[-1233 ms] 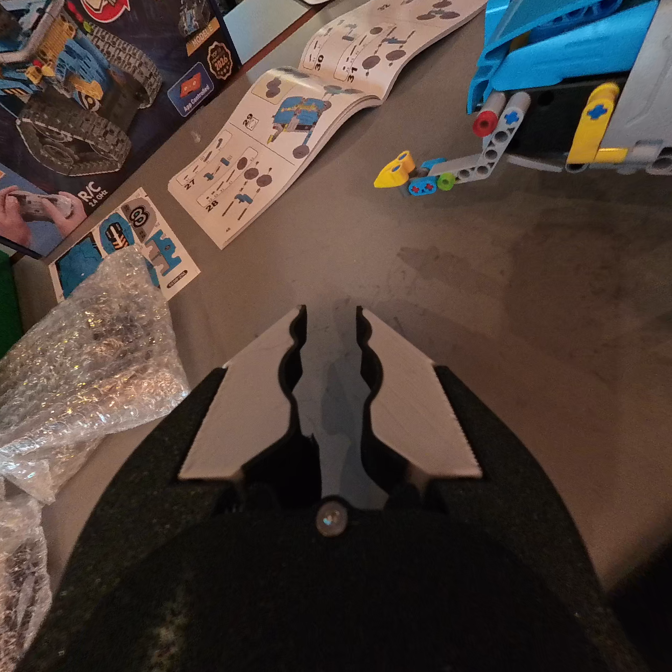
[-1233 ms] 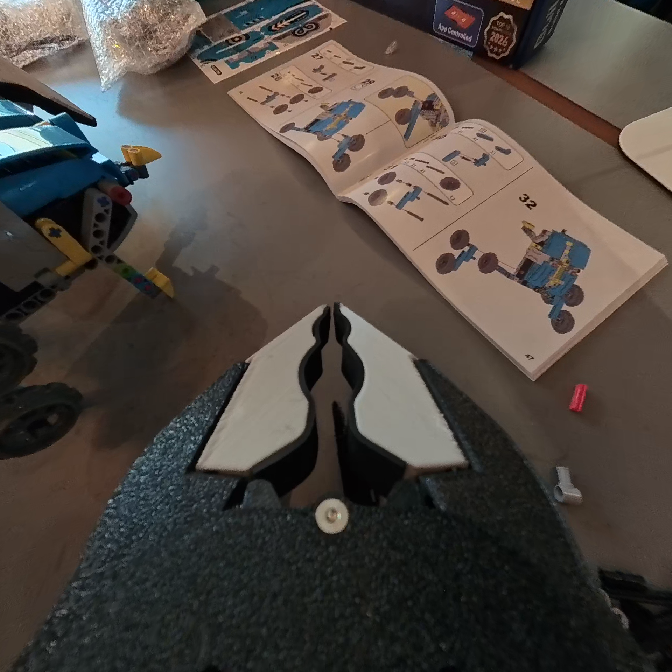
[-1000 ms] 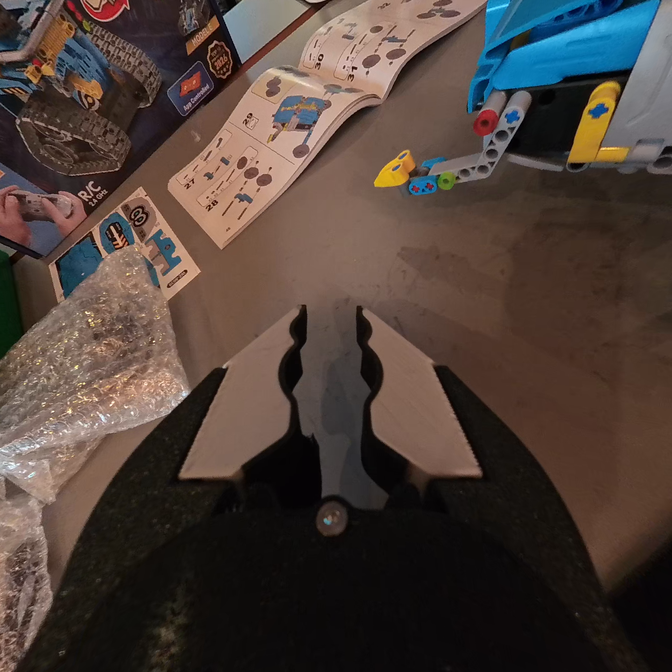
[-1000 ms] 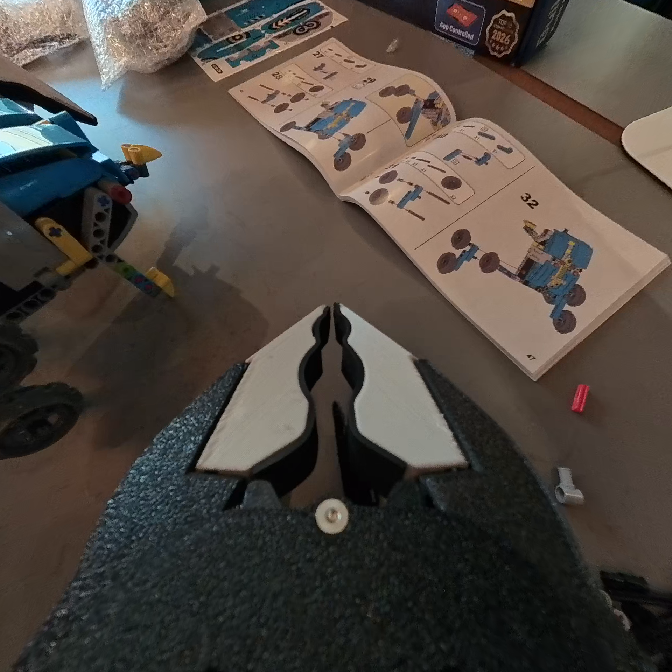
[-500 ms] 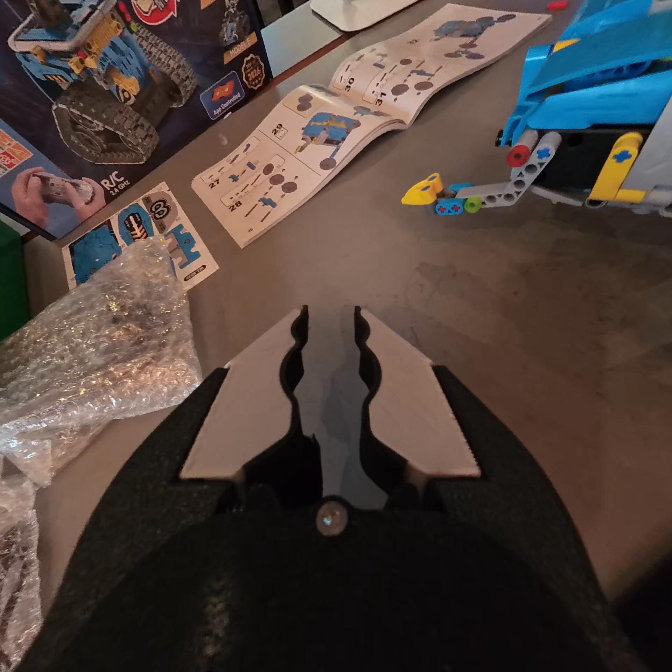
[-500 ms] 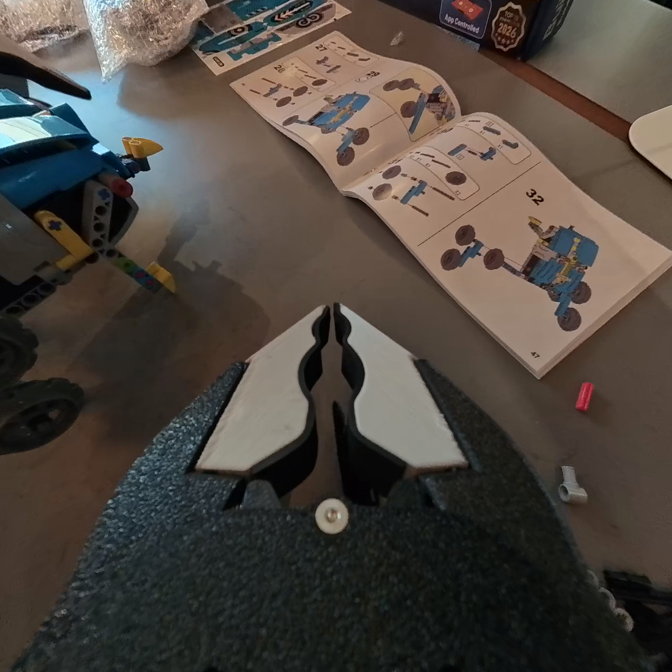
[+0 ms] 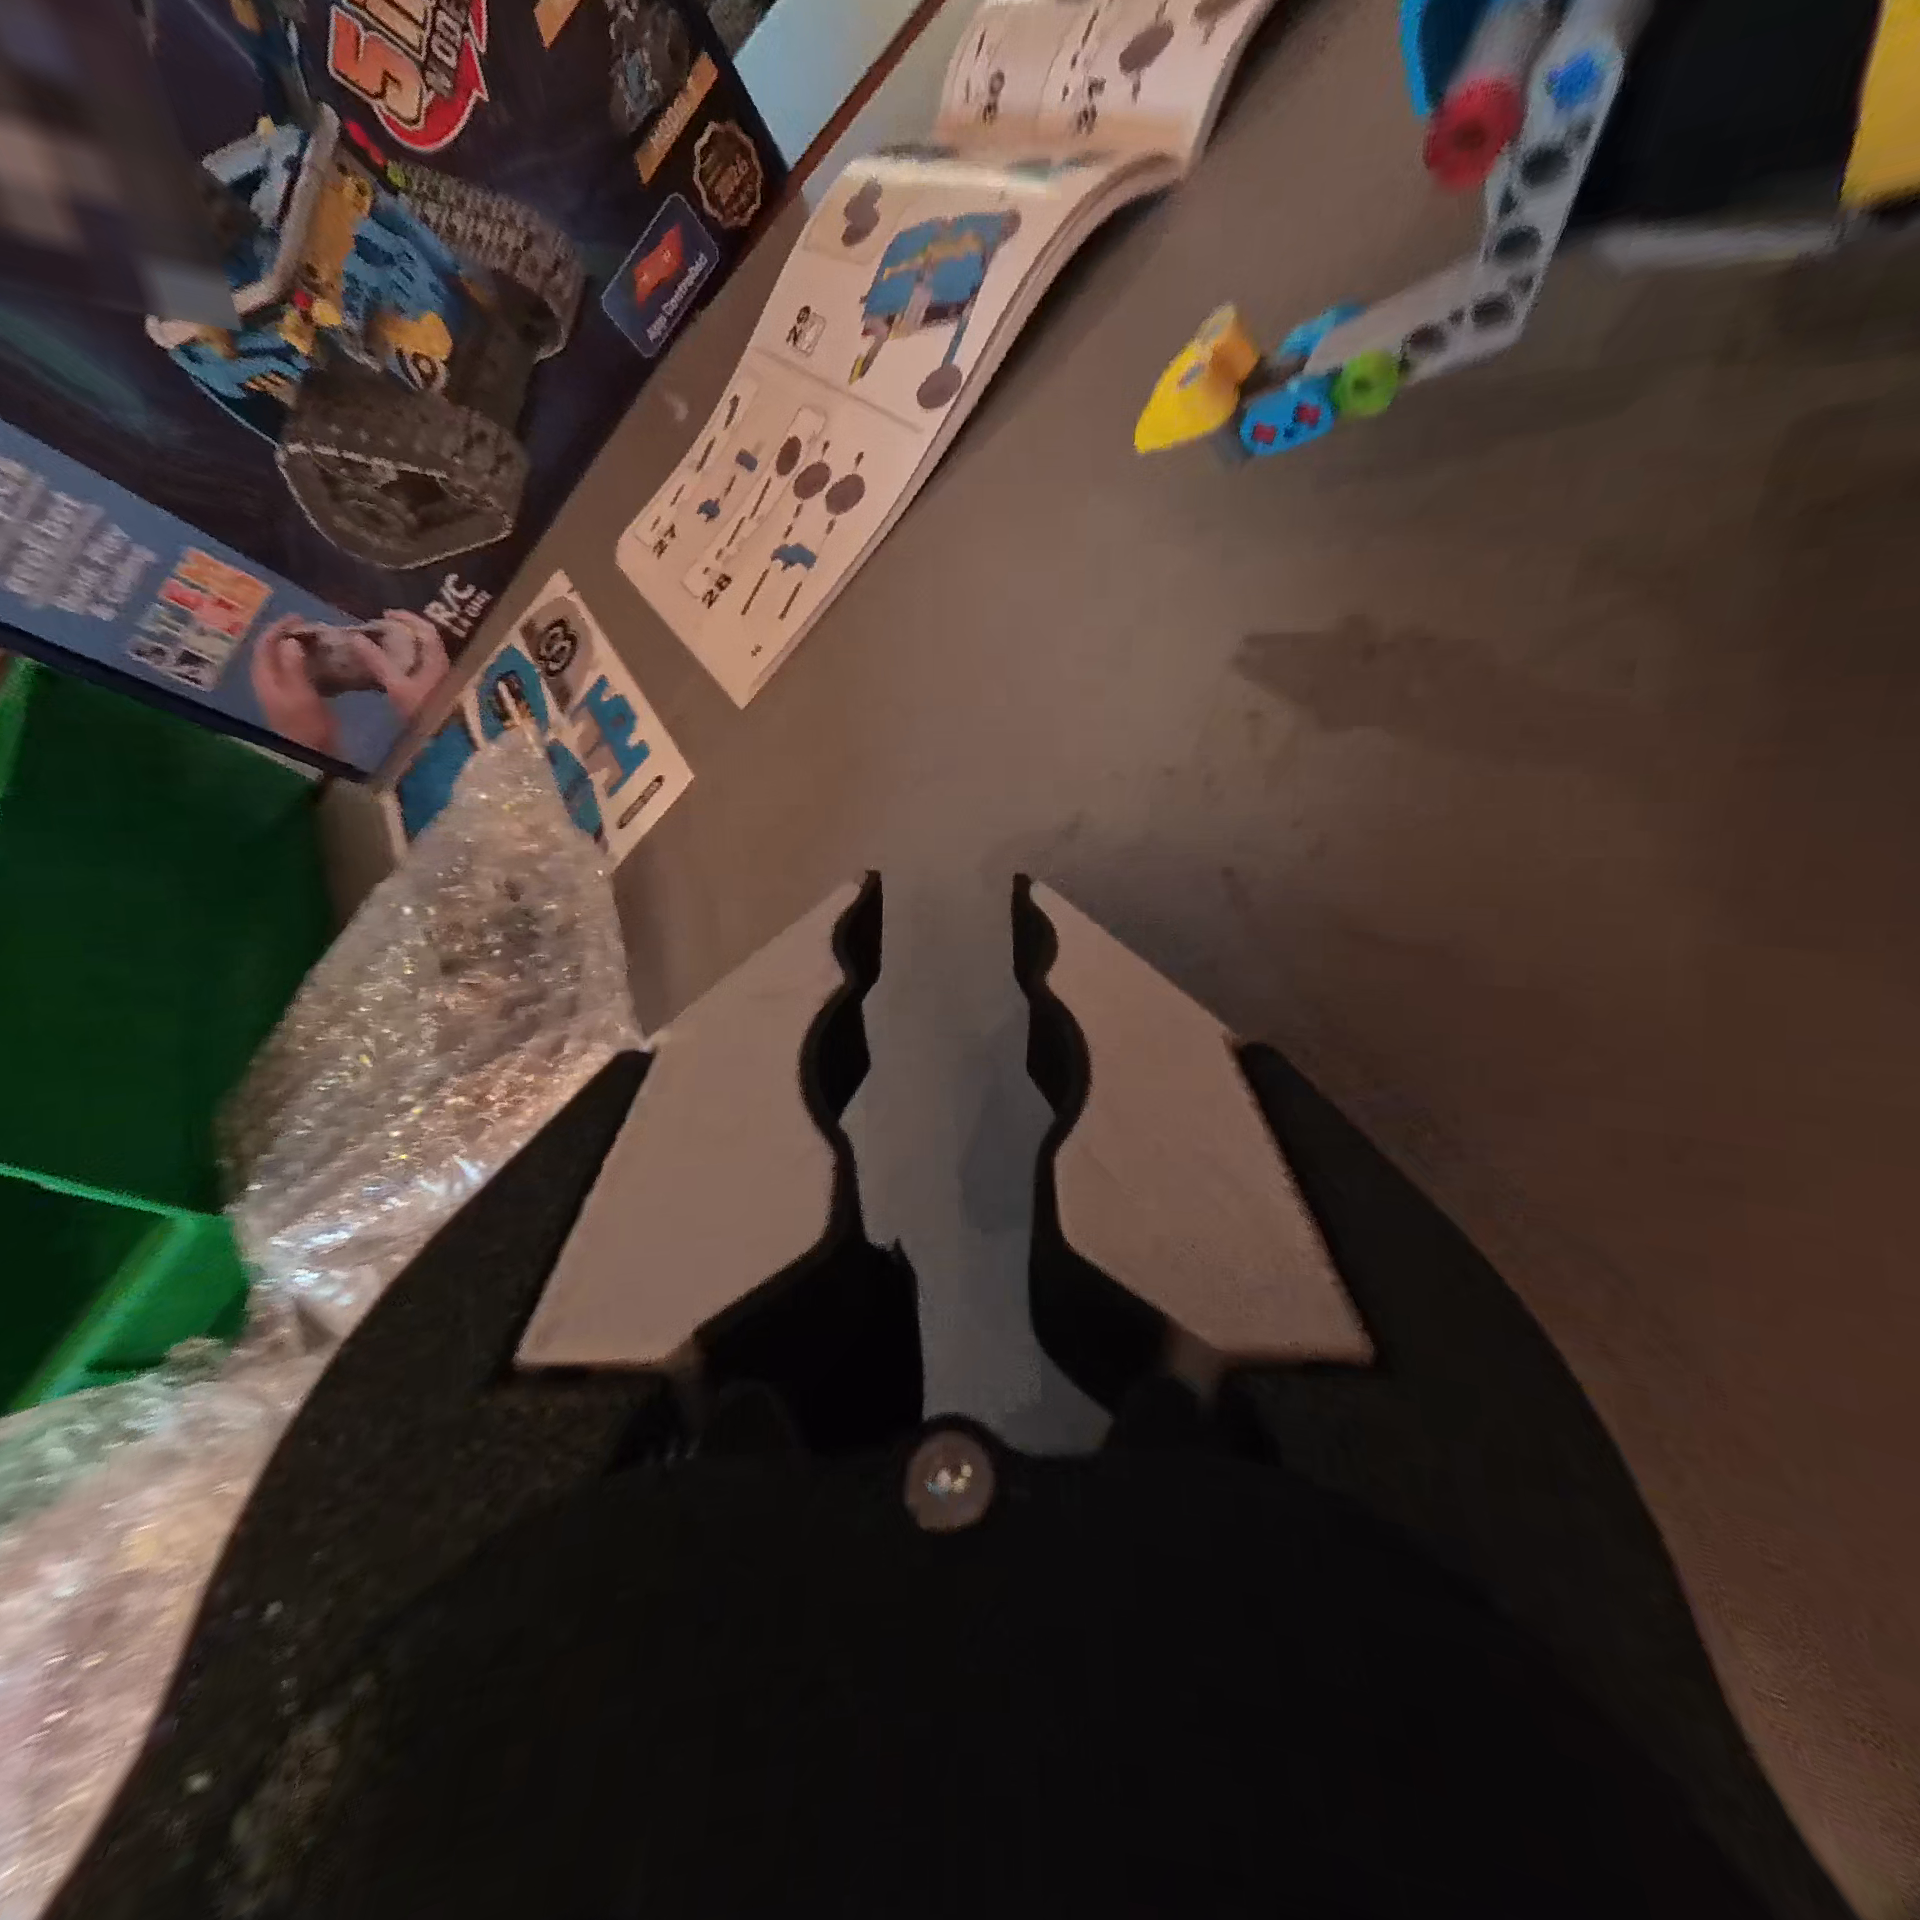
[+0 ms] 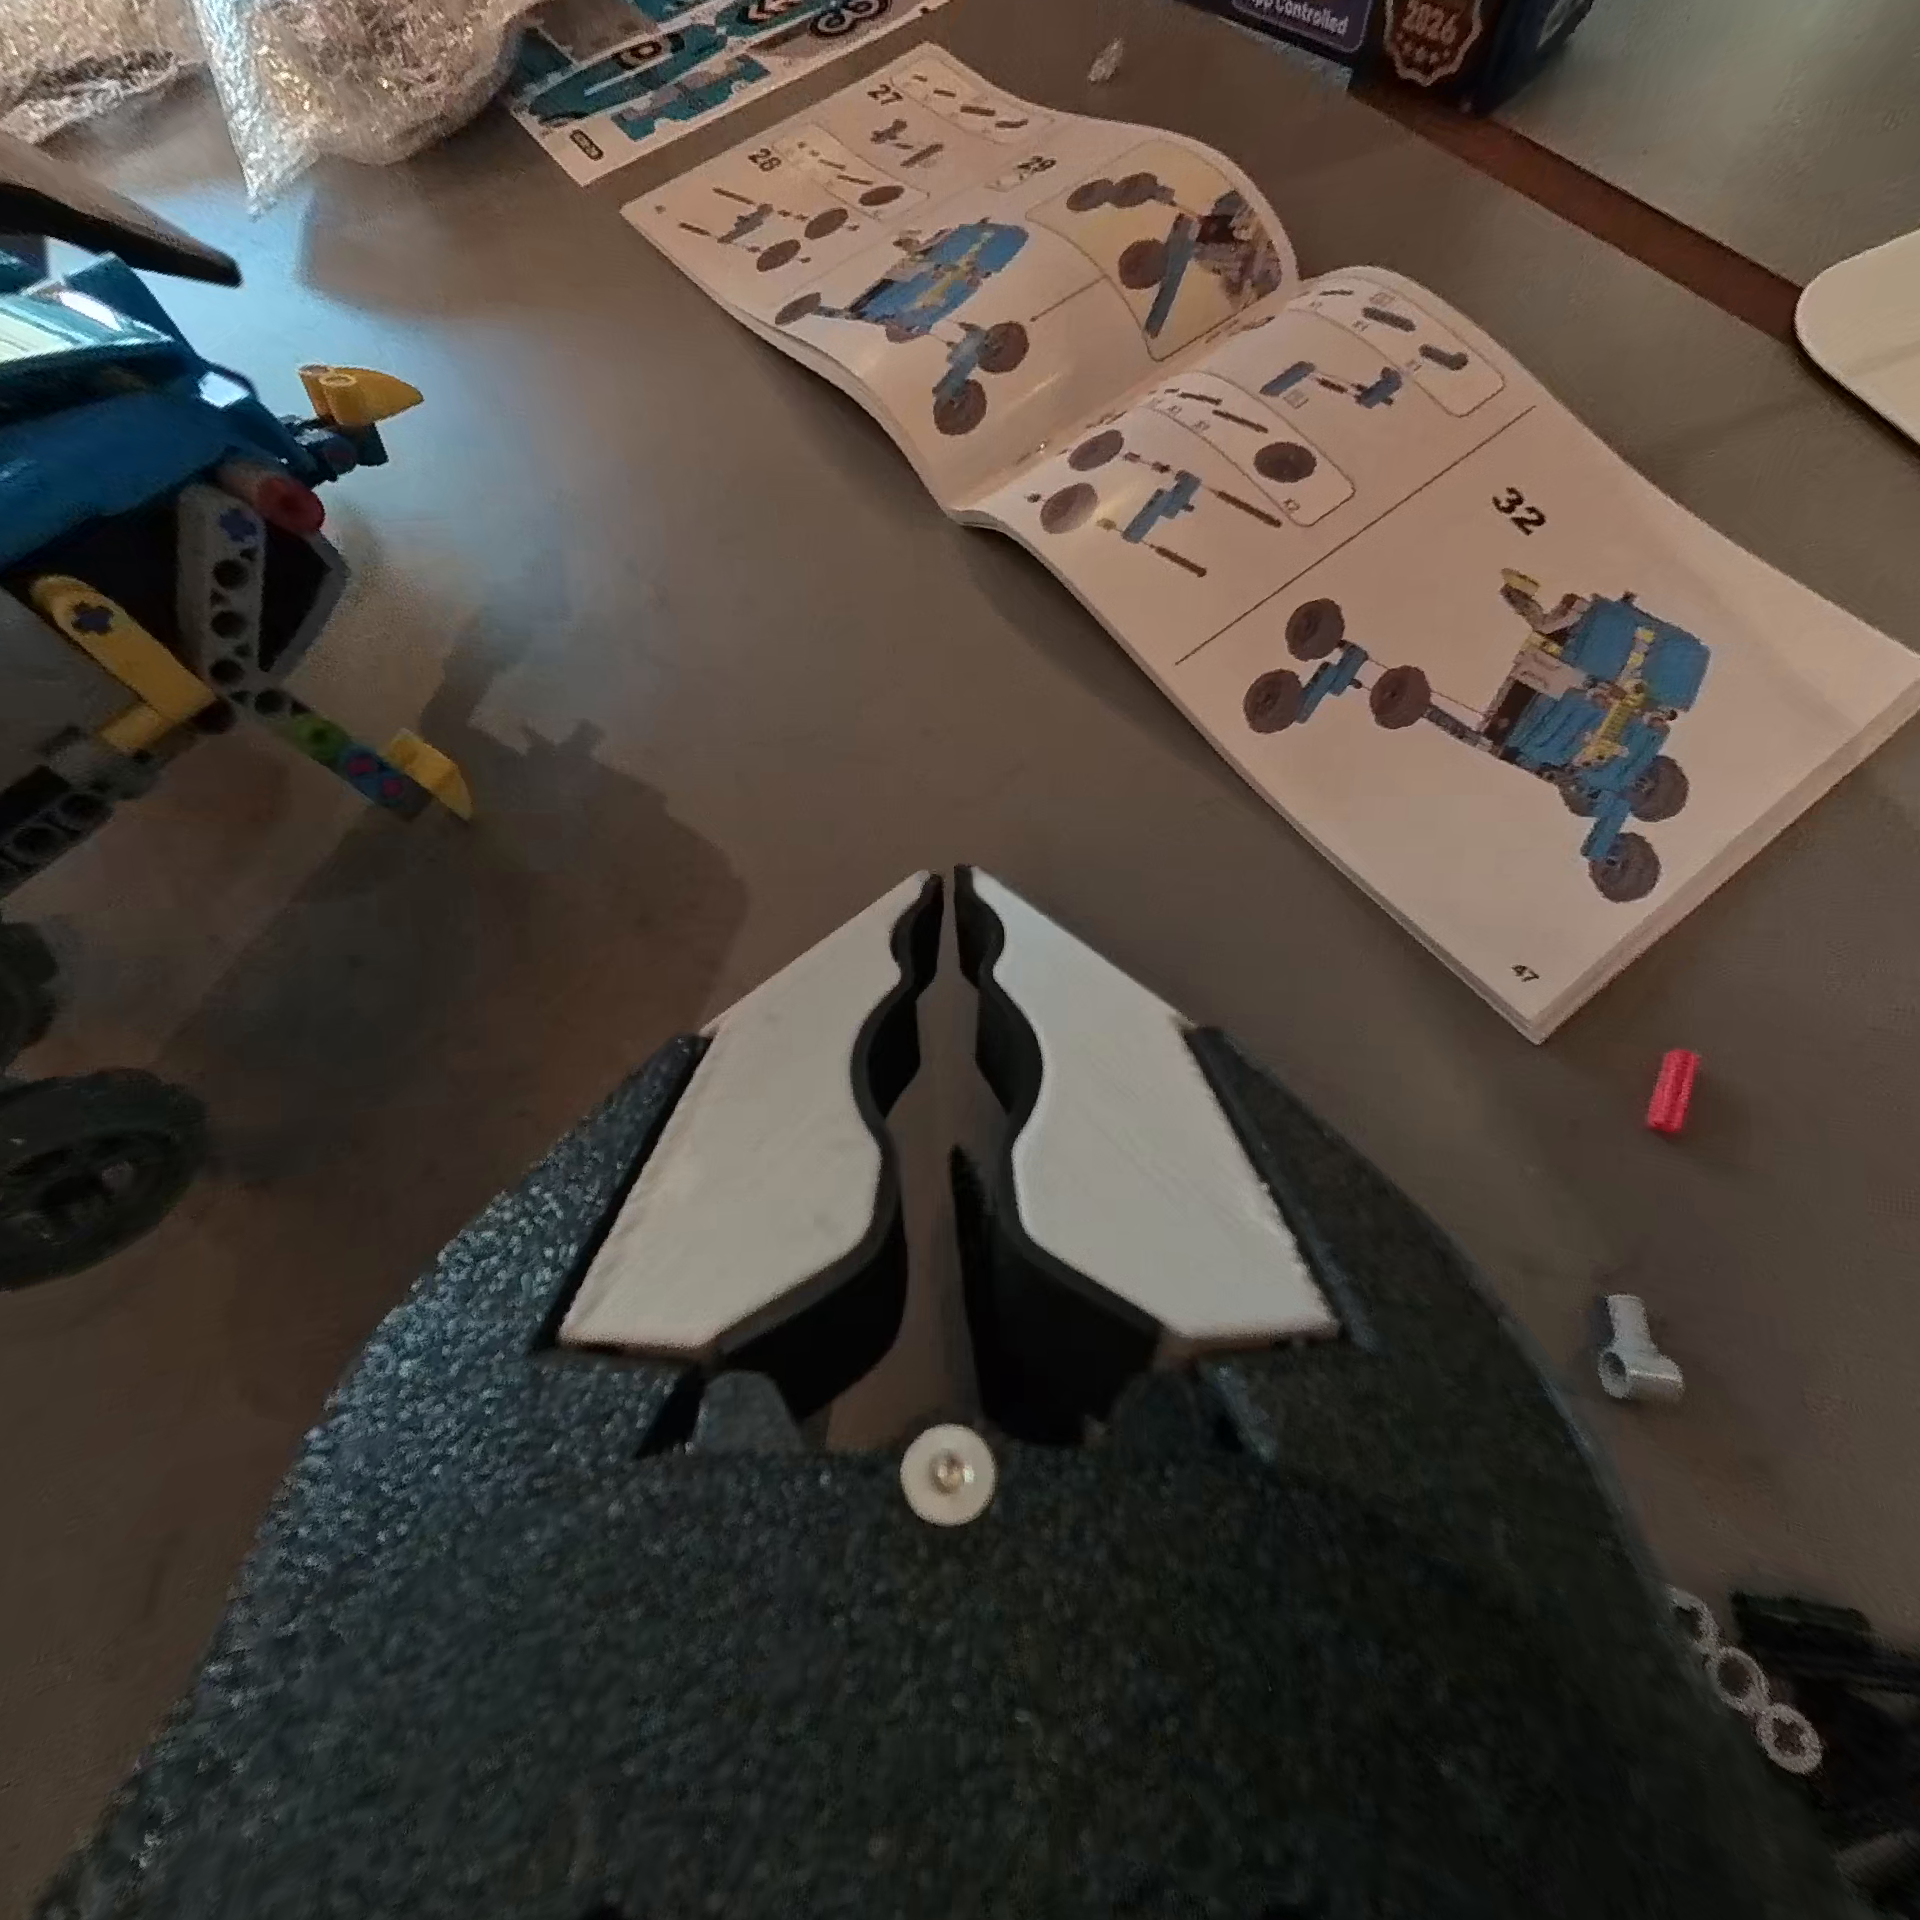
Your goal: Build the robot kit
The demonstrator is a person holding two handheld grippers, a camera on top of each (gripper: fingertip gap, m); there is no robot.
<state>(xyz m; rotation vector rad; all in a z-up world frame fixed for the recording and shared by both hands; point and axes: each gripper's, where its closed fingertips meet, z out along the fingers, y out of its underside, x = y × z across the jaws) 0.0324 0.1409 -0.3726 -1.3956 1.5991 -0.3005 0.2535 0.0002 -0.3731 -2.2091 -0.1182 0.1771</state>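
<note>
Grippers at rest above a grey desk (image 8: 935,582), neither holding anything. Left gripper (image 7: 943,883): fingers parted by a narrow gap, bare desk showing between them; nearest to it, a heap of bubble wrap (image 7: 416,1039) just beside its left finger, at the desk's left edge. Ahead and to the right, well apart, lies the forward arm of a blue brick-built vehicle (image 7: 1496,239), ending in a yellow wedge piece (image 7: 1195,390) on the desk, its long axis running left to right across the view. Right gripper (image 8: 948,878): fingertips all but touching, nothing between them. The same vehicle (image 8: 125,499) stands to its left, with one black wheel (image 8: 73,1174) near the view's left edge. An open instruction booklet (image 8: 1351,540) lies ahead and right, near the desk's far edge. A small red pin (image 8: 1673,1088) and a grey connector (image 8: 1636,1351) lie loose to the right of the fingers, the nearest small parts. A sticker sheet (image 7: 540,717) and a printed box (image 7: 312,312) occupy the far left corner; a green bin (image 7: 125,987) stands off the desk's left edge.
</note>
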